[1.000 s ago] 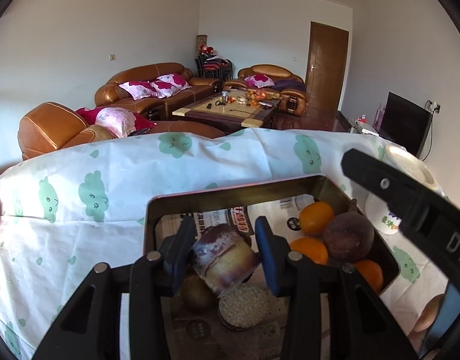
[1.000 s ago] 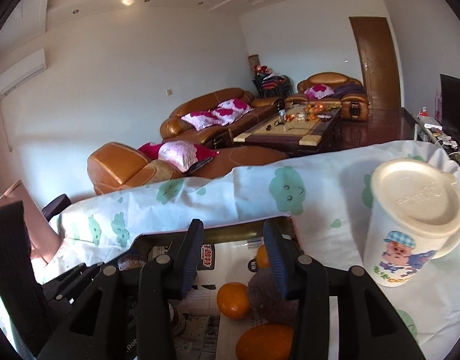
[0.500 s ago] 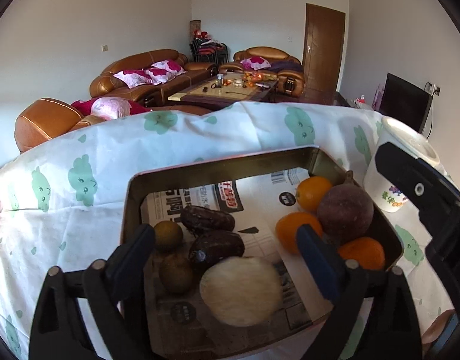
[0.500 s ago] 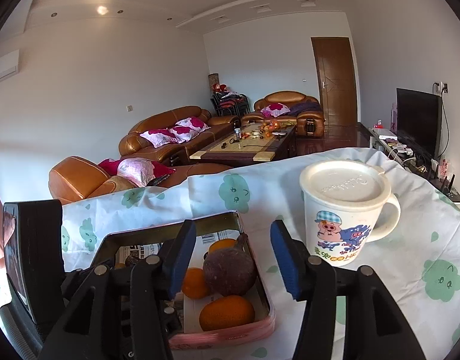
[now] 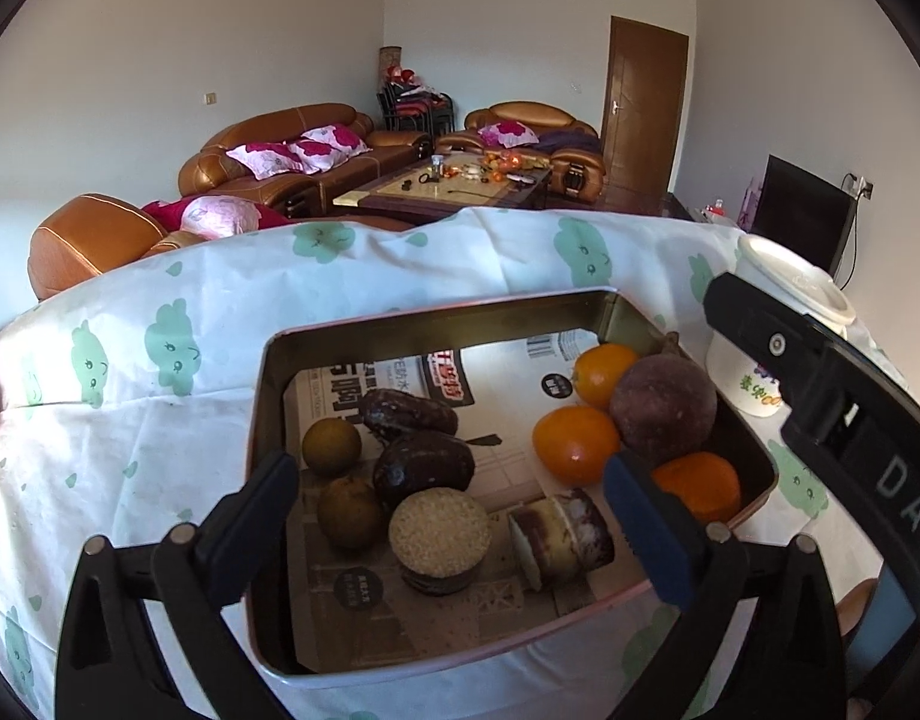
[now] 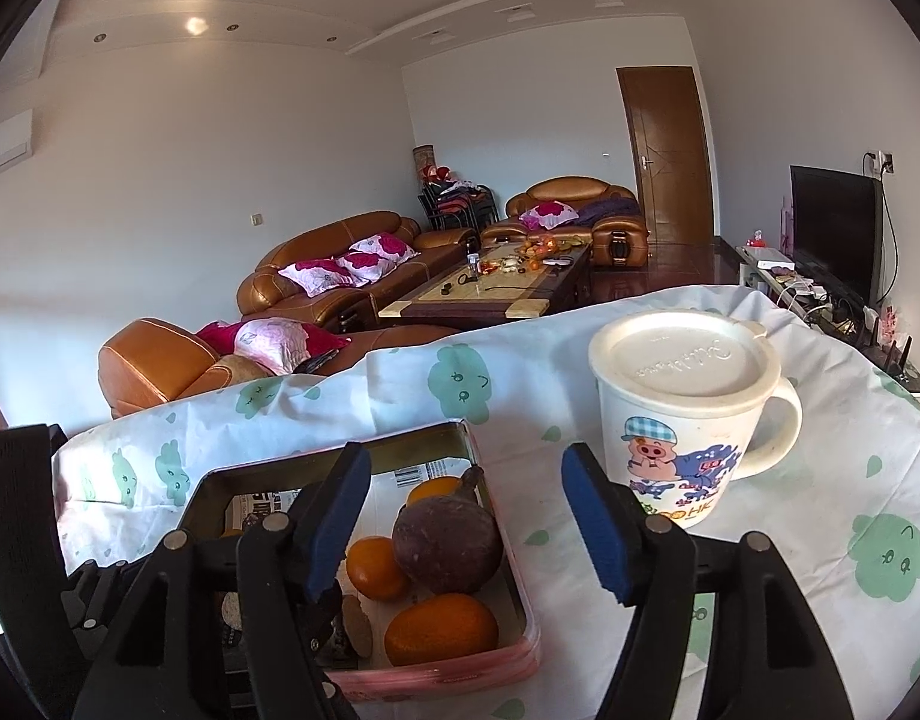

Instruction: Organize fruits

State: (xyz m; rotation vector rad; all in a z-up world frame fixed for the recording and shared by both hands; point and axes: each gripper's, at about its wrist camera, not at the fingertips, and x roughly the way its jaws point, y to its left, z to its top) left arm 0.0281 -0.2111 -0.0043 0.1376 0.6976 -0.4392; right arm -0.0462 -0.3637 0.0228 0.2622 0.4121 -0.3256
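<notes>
Overhead, left hand-held gripper (image 5: pixel 448 501) agape, tin (image 5: pixel 436 324), oranges (image 5: pixel 574 444)

Glossy metal tin (image 5: pixel 436 324), paper lining (image 5: pixel 508 372), matt printed cloth (image 5: pixel 160 396).

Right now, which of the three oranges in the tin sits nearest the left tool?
The orange in the tin's near right corner, partly hidden behind the left tool's right finger; the other two lie farther back.

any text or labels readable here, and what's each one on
"DAS", partly cut off: the right gripper body, left wrist view.
"HK", after unclear letters: the mug, below its pig cartoon.
Embossed script on the mug lid: unreadable.
Print and barcode on the newspaper lining the tin: too blurred.
</notes>
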